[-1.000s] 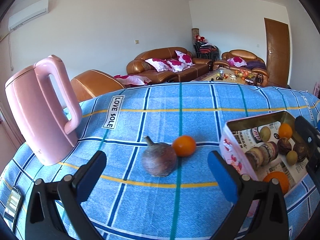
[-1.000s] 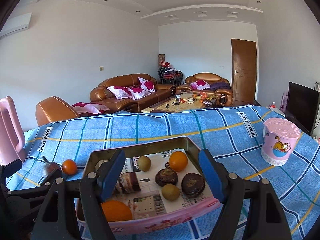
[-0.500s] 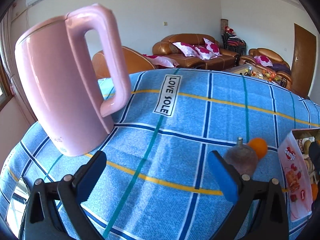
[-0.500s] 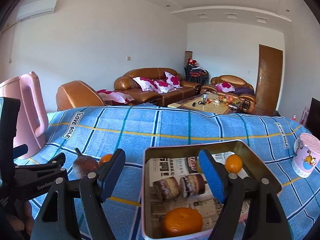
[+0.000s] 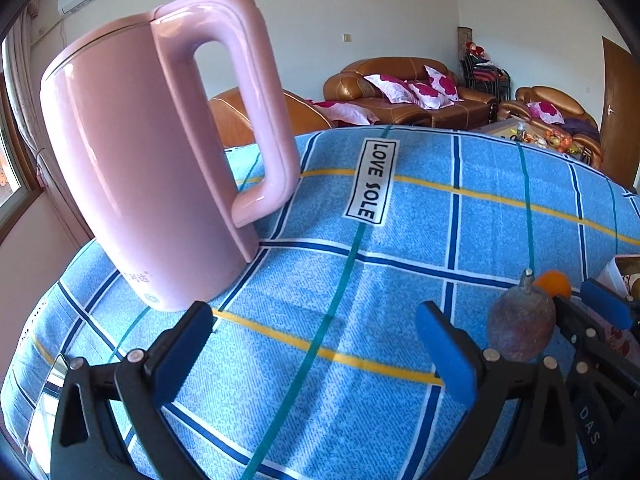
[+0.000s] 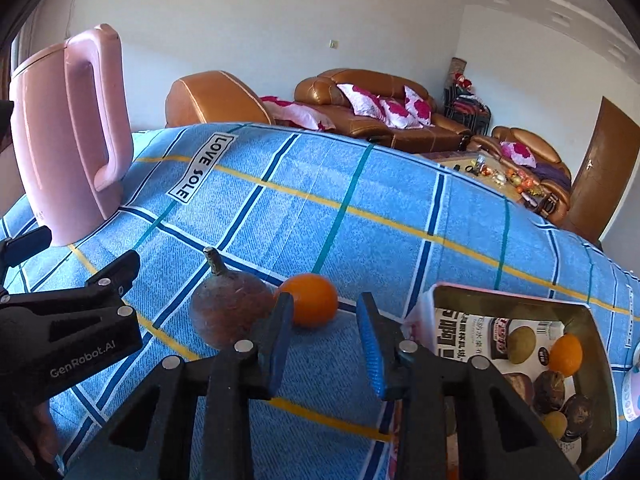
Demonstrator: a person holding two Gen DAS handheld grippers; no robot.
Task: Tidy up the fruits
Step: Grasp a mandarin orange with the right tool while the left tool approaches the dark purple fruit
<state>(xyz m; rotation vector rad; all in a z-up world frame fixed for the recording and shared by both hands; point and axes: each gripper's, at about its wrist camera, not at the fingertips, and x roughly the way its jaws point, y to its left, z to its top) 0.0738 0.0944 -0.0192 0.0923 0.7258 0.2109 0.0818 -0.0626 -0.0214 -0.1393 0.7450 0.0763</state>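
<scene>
A bench [image 5: 400, 360] covered with a blue checked cloth carries the fruits. Two of them lie loose on the cloth, touching each other: a brown, round fruit with a short stem [image 6: 229, 307] and a small orange [image 6: 310, 299] just behind it on its right side. Beside them, near the right edge of the right wrist view, stands an open tin box [image 6: 516, 300] lined with printed paper (it already holds several fruits, among them another orange and some brown and yellowish ones).

The right gripper [image 6: 326, 340] points down at the cloth just in front of the small orange. Its blue pads are closing at this moment, with a narrow gap left, and nothing is between them; the small orange lies just beyond the left fingertip, and I cannot tell if it touches it.

The left gripper [image 5: 316, 354] hovers over a bare part of the cloth, with its jaws spread wide and nothing between them. The brown fruit lies outside its right finger, near the tip of the right gripper.

A tall pink kettle [image 5: 160, 160] stands upright on the far left of the bench, well apart from the fruits. Behind the bench there are brown leather sofas [image 6: 384, 116] with pink and white cushions.
</scene>
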